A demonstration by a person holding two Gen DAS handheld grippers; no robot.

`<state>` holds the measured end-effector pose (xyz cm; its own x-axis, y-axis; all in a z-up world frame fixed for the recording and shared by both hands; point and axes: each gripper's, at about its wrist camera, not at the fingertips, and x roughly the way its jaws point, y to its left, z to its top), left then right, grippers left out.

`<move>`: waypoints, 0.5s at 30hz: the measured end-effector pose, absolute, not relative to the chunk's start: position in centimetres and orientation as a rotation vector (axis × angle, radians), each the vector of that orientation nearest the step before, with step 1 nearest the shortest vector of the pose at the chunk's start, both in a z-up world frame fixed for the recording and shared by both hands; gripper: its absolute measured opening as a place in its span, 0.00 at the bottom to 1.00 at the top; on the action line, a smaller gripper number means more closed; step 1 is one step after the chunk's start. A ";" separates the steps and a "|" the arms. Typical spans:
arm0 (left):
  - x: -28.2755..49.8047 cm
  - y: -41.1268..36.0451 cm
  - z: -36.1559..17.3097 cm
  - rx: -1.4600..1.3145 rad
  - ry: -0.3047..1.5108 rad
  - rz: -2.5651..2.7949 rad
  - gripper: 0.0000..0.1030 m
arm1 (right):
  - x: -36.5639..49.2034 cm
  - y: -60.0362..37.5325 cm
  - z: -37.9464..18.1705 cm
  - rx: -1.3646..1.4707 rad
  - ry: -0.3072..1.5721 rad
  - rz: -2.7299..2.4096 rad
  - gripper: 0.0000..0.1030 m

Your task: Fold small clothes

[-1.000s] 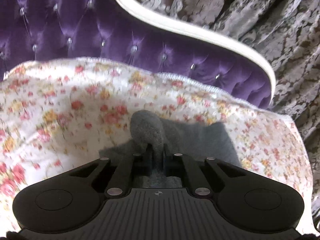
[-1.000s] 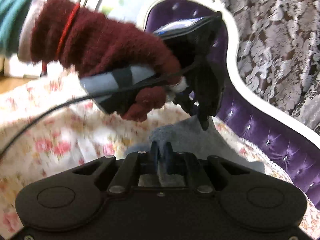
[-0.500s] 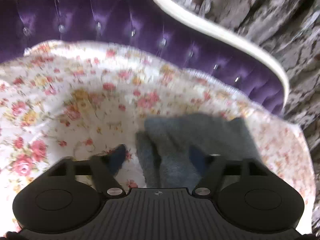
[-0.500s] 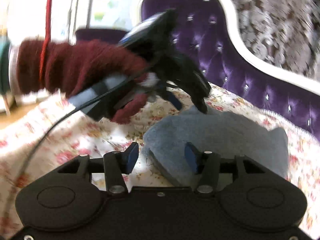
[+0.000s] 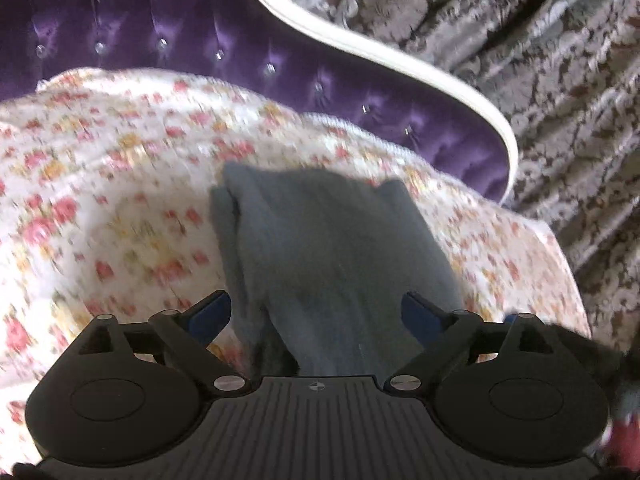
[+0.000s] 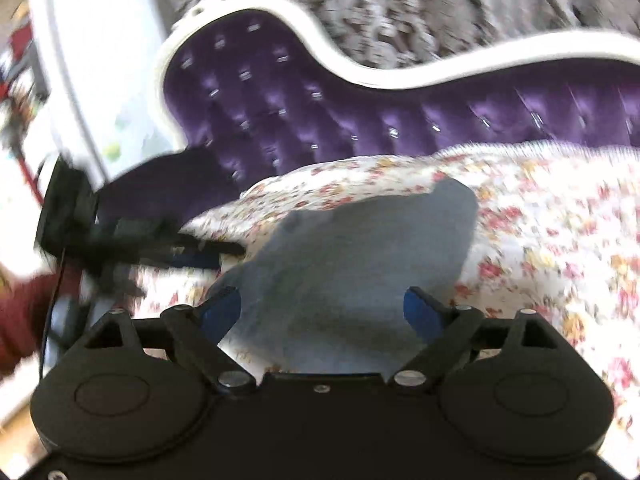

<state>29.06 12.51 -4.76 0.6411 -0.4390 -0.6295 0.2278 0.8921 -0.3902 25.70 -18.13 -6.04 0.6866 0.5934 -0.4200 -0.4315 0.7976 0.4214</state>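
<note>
A small grey-blue garment [image 5: 328,248] lies folded on the floral sheet [image 5: 120,184], its layered edge on the left. My left gripper [image 5: 316,316] hovers over its near end, jaws wide and still opening, blue pads [image 5: 208,316] clear of the cloth. In the right wrist view the same garment [image 6: 360,260] lies flat between and beyond my right gripper [image 6: 324,312], whose jaws are also opening and press on nothing. The left gripper [image 6: 188,256], blurred, shows at the left in a dark red glove [image 6: 20,320].
A purple tufted sofa back [image 5: 140,36] with a white frame [image 5: 380,52] curves behind the sheet. Patterned grey curtains [image 5: 540,80] hang beyond it. The floral sheet [image 6: 560,240] spreads widely to the right of the garment.
Both grippers were shut on the grey garment and have let go, jaws spreading wide. The garment now lies flat on the sheet. Both hands have pulled back, and the right view has rolled.
</note>
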 end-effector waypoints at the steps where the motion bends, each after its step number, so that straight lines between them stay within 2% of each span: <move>1: 29.1 12.2 -5.2 -0.279 0.802 -0.387 0.90 | 26.7 -18.7 -6.4 0.346 0.598 0.584 0.88; 10: 29.7 12.1 -8.2 -0.368 0.885 -0.406 0.90 | 32.6 -21.6 -11.3 0.591 0.758 0.577 0.90; 15: 30.9 11.1 -8.6 -0.376 0.869 -0.440 0.96 | 34.8 -21.7 -12.9 0.666 0.764 0.625 0.90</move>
